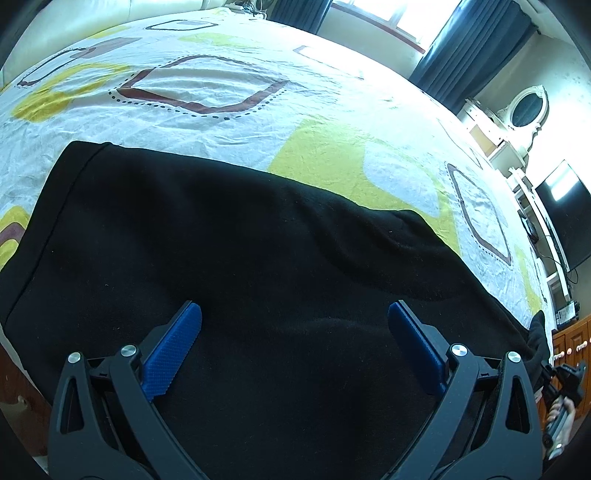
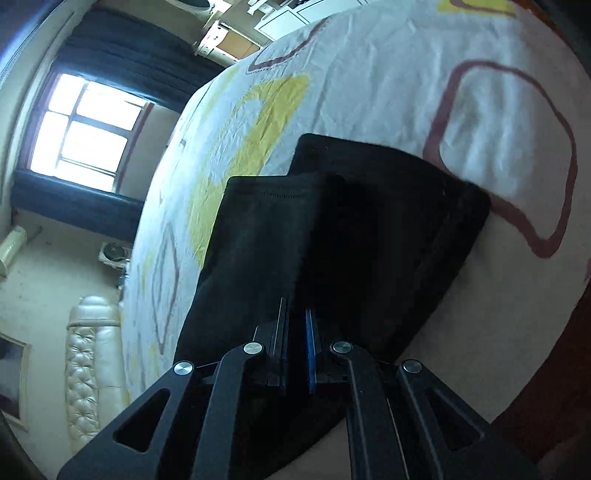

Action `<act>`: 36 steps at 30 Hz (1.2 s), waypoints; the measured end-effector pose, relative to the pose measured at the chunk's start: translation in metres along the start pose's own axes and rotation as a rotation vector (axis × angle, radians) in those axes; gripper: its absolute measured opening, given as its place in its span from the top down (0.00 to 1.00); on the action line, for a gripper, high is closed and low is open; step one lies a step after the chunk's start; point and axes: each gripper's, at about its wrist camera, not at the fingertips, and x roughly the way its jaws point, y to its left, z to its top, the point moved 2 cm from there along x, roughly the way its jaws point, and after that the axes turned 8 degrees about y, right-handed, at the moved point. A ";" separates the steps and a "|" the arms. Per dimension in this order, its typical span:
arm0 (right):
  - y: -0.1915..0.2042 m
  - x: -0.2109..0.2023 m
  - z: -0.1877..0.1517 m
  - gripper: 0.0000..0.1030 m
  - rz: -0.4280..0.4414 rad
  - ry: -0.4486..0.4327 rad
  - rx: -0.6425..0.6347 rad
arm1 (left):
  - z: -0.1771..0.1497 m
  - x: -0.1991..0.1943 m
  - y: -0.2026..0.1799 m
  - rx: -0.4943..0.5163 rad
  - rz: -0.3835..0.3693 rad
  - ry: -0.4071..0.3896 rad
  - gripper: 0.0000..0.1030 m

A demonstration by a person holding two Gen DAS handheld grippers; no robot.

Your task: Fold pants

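Open bedsheet [image 1: 229, 122] beyond my black pants [image 1: 240, 258]: free passage; shelving [image 1: 517, 177] and television [image 1: 569, 214] crowd the far edge.

My left wrist camera sits low over the black pants [image 1: 258, 258], close up, looking forward and down between its blue fingertips [image 1: 177, 350] across the patterned bedsheet [image 1: 207, 122] toward the window [image 1: 417, 14] and curtains [image 1: 465, 40]. My right wrist camera, rolled so the room tilts, looks along the same pants [image 2: 332, 236] from their end. Both views share pants, sheet, window and curtains; the left view catches the right gripper [image 1: 554, 373] at its edge.
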 end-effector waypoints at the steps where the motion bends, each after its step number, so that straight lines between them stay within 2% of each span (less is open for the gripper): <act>1: -0.007 0.002 0.001 0.92 0.055 -0.002 0.034 | 0.000 0.000 0.000 0.000 0.003 -0.002 0.02; 3: -0.014 0.005 0.004 0.91 0.125 0.001 0.076 | -0.001 0.001 -0.002 0.011 0.015 -0.003 0.02; 7: -0.009 0.011 0.010 0.92 0.190 -0.010 0.053 | -0.002 0.001 -0.005 0.033 0.041 -0.007 0.02; 9: -0.004 0.009 0.012 0.94 0.162 -0.022 0.026 | -0.002 0.000 -0.006 0.035 0.046 -0.008 0.02; 11: 0.005 -0.007 0.012 0.95 0.118 -0.073 -0.004 | -0.002 -0.004 -0.005 0.020 0.035 -0.013 0.02; 14: -0.002 -0.037 0.002 0.95 0.090 -0.169 0.000 | -0.004 -0.012 -0.003 -0.035 -0.029 -0.020 0.02; 16: -0.017 -0.040 -0.004 0.95 0.023 -0.178 0.000 | -0.006 -0.015 -0.002 -0.064 -0.072 -0.026 0.02; 17: -0.028 -0.036 -0.007 0.95 0.007 -0.160 0.012 | -0.006 -0.015 -0.002 -0.066 -0.073 -0.027 0.02; 19: -0.042 -0.031 -0.010 0.95 0.045 -0.151 0.043 | -0.006 -0.011 -0.005 -0.031 -0.051 -0.027 0.02; 24: -0.031 -0.031 -0.003 0.95 0.016 -0.158 0.009 | -0.009 -0.007 -0.014 0.053 -0.002 -0.042 0.02; 27: -0.038 -0.049 0.005 0.94 -0.013 -0.219 0.040 | -0.009 -0.005 -0.012 0.063 -0.009 -0.052 0.02; 30: -0.042 -0.068 0.012 0.79 -0.098 -0.268 0.052 | -0.010 -0.003 -0.013 0.072 -0.006 -0.061 0.02; 32: -0.024 -0.076 0.019 0.79 -0.148 -0.304 -0.027 | -0.011 -0.002 -0.016 0.089 0.012 -0.062 0.02; 34: 0.009 -0.074 0.033 0.65 -0.166 -0.321 -0.137 | -0.011 -0.002 -0.017 0.089 0.020 -0.062 0.02; 35: 0.022 -0.070 0.041 0.51 -0.178 -0.307 -0.188 | -0.011 -0.002 -0.017 0.083 0.018 -0.063 0.02; 36: 0.032 -0.064 0.051 0.45 -0.184 -0.282 -0.239 | -0.010 -0.003 -0.015 0.073 0.012 -0.064 0.02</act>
